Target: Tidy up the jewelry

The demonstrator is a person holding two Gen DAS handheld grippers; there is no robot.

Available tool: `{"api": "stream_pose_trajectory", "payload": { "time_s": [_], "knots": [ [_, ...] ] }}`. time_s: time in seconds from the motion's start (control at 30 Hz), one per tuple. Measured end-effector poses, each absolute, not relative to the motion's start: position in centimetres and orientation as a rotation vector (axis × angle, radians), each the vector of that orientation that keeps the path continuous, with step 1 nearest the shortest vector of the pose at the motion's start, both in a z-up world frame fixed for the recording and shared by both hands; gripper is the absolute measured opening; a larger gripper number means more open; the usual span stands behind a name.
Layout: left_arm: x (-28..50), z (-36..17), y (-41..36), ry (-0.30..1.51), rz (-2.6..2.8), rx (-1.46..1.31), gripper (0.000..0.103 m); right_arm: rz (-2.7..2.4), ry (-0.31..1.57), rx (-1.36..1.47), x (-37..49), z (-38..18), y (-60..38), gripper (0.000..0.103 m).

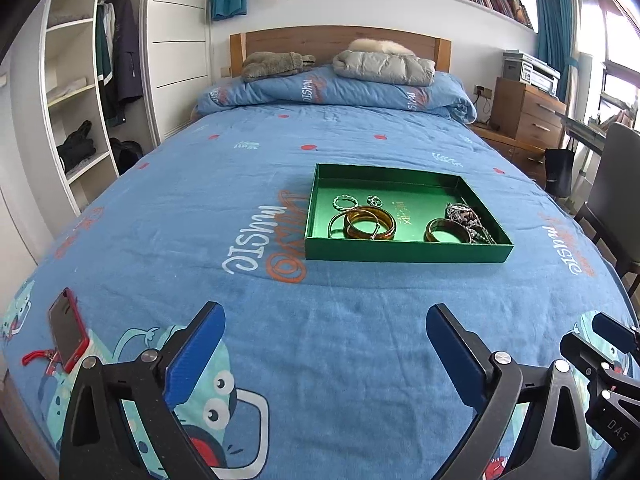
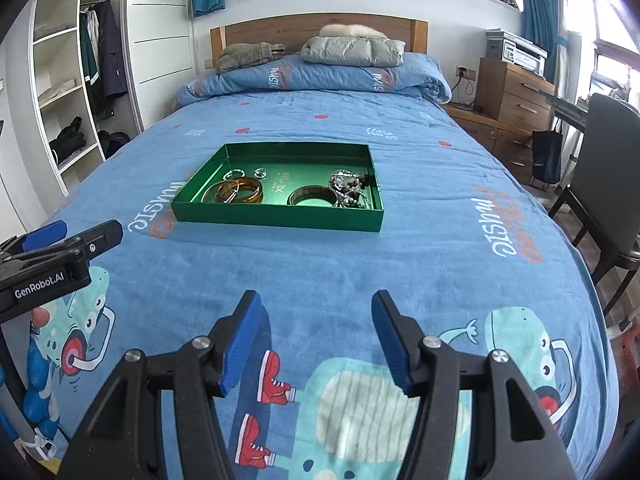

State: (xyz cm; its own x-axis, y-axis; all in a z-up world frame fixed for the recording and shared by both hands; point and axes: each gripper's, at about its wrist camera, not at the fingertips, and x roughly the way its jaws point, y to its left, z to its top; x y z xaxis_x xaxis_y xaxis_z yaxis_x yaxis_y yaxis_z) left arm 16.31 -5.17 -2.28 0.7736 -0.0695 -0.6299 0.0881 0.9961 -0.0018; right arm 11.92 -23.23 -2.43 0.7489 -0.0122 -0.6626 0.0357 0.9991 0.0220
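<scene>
Bed [image 1: 280, 312]: green tray [image 1: 404, 251] mid-frame | my left gripper [image 1: 324, 344] spread wide, right gripper [image 2: 316, 340] half-spread, both empty | risk: soft bedding tips tray, tangled chains [image 1: 468, 220] snag.

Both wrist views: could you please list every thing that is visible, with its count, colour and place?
Tray: one, green, on the bed.
Amber bangles: two, brown, overlapping at the tray's left side.
Single bangle: one, brown, right of centre in the tray.
Thin rings: a few, silver, behind the amber bangles; exact count unclear.
Bead tangle: one heap, silver and dark, tray's right side.
Bedspread: one, blue with cartoon prints.
Phone: one, red case, near left edge of the bed.
Padded jacket: one, grey, on the folded quilt.
Chair: one, dark, right of the bed.
Left gripper: one, blue pads, open, empty.
Right gripper: one, blue pads, open, empty.
</scene>
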Motion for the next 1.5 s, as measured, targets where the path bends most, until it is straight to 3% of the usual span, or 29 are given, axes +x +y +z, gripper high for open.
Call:
{"api": "stream_pose_trajectory", "payload": {
  "time_s": [1.5],
  "knots": [
    [4.7,-1.7,-0.8,0.643,-0.046,0.093,0.103,-0.06,0.712,-0.065,2.7,0.0,-18.0,0.056]
  ]
}}
